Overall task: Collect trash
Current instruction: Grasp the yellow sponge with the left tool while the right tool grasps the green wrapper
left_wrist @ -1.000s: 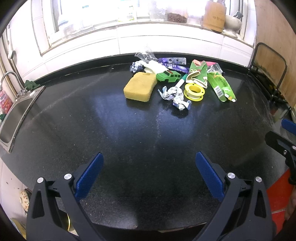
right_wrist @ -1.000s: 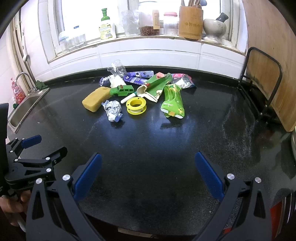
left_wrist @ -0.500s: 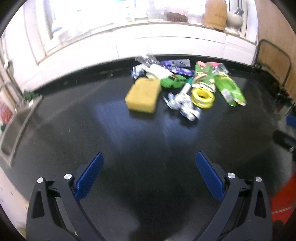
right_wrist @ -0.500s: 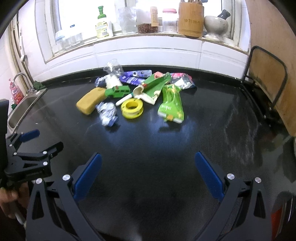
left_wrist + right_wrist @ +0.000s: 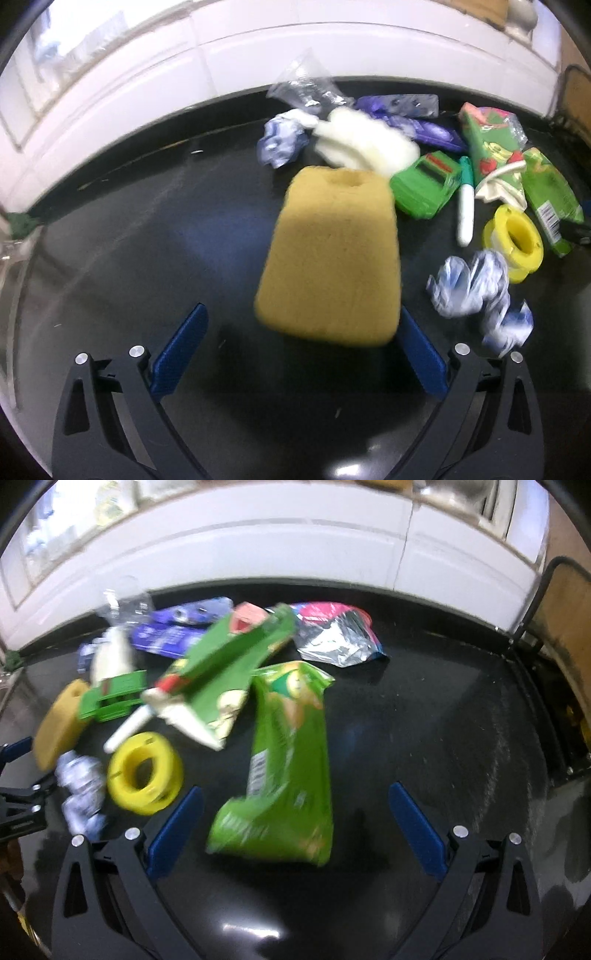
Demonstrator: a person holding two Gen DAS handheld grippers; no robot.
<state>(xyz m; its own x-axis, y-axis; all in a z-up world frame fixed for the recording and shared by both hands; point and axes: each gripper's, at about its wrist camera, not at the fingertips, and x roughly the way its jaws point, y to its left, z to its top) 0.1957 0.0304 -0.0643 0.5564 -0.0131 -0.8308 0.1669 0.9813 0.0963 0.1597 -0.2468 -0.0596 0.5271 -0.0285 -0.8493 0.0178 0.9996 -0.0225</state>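
Our left gripper [image 5: 301, 350] stood wide open and empty, low over the black counter [image 5: 129, 258], its 2 blue pads flanking the near end of the yellow sponge [image 5: 328, 254]; we judged it lined up on the sponge simply because that lay nearest. Our right gripper [image 5: 295, 825] was equally wide and held nothing, its jaws bracketing the near end of the green snack bag [image 5: 288, 775], likely our first piece of trash. Farther out lay the heap: yellow tape roll [image 5: 144, 771], crumpled foil [image 5: 83, 790], green toy car [image 5: 110, 698], silver-pink wrapper [image 5: 334, 635]. Both grippers pointed forward, slightly downward.
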